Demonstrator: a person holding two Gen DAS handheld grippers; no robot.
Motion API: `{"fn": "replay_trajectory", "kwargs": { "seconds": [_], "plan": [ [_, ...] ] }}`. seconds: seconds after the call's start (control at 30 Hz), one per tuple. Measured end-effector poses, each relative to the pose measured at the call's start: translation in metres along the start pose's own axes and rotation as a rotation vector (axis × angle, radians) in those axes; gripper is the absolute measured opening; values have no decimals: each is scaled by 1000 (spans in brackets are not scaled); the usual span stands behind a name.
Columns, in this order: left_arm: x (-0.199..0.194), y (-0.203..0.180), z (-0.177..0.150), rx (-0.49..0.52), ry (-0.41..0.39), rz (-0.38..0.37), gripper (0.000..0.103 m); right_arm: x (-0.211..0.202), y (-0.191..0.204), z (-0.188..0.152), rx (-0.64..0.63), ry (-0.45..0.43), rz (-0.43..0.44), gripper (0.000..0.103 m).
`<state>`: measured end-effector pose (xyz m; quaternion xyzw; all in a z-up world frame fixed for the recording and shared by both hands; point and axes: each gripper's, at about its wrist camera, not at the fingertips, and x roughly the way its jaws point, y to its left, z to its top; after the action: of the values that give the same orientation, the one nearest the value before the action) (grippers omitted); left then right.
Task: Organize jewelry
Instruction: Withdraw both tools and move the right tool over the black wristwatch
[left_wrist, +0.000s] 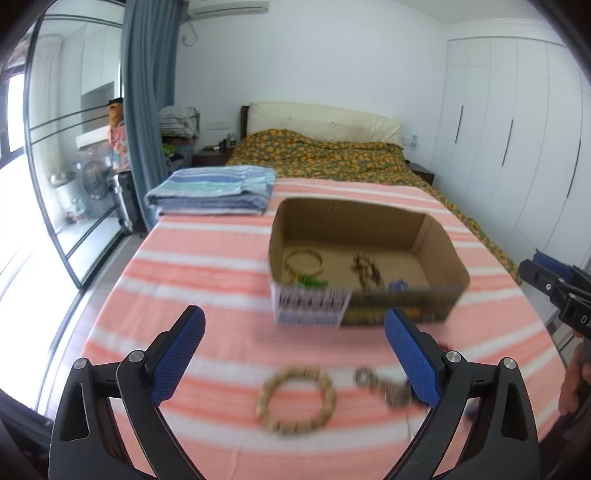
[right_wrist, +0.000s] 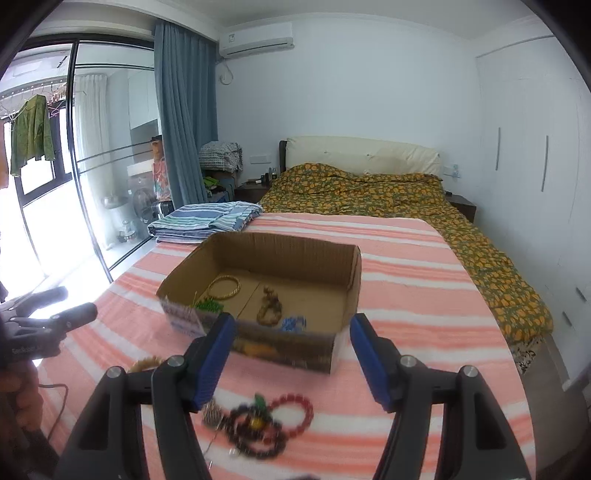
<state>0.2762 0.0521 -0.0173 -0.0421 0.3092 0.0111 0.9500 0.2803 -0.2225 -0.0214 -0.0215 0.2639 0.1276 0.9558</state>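
Open cardboard box (left_wrist: 439, 240) sits on the pink-and-white striped cloth (left_wrist: 207, 258) spread over the bed, about mid-width of the cloth and back from its near edge. The box's long axis runs left to right across the cloth; printed front wall faces the cameras, top open.

Inside the box, toward its front-left corner: a gold bangle (left_wrist: 303, 260) lying flat, with green beads (left_wrist: 313, 282) just in front of it against the front wall. Mid-floor: a brown bead bracelet (left_wrist: 365, 272), bunched up. A blue beaded piece (left_wrist: 397, 285) lies against the front wall, right of the brown one.

On the cloth in front of the box, near the near edge: a tan bead bracelet (left_wrist: 296, 400), lying flat as an open ring. Just right of it, a metallic chain piece (left_wrist: 384, 386), long axis left to right, blurred. Farther right, in the right wrist view, a red bead bracelet (right_wrist: 295, 410) and a dark bead bracelet (right_wrist: 255, 432) overlap in a loose heap, with a small green item at their junction; detail blurred.

Left gripper (left_wrist: 294, 343) hovers above the tan bracelet, blue pads spread wide, grasping nothing. Right gripper (right_wrist: 292, 356) hovers over the red and dark heap, fingers likewise spread, nothing between them.

Folded blue striped blanket (left_wrist: 214, 192) lies at the cloth's far-left corner.
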Motion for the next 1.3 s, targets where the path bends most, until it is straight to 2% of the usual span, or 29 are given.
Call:
{"fn": "replay_trajectory", "kwargs": {
  "seconds": [0.3, 0.43, 0.6, 0.77, 0.93, 1.3],
  "plan": [
    [-48, 25, -87, -58, 21, 30, 98, -53, 12, -89, -1, 4, -122, 66],
    [-40, 22, -125, -52, 80, 12, 98, -59, 16, -132, -10, 41, -141, 66],
    [-23, 7, -149, 3, 118, 11, 98, -50, 16, -172, 5, 114, -112, 66],
    [-2, -1, -163, 17, 183, 9, 98, -32, 13, -194, 36, 173, -91, 66],
    [6, -2, -174, 15, 218, 17, 98, -25, 14, -205, 31, 186, -87, 66],
    [6, -8, -180, 55, 194, 51, 101, -27, 14, -209, 20, 133, -96, 67]
  ]
}}
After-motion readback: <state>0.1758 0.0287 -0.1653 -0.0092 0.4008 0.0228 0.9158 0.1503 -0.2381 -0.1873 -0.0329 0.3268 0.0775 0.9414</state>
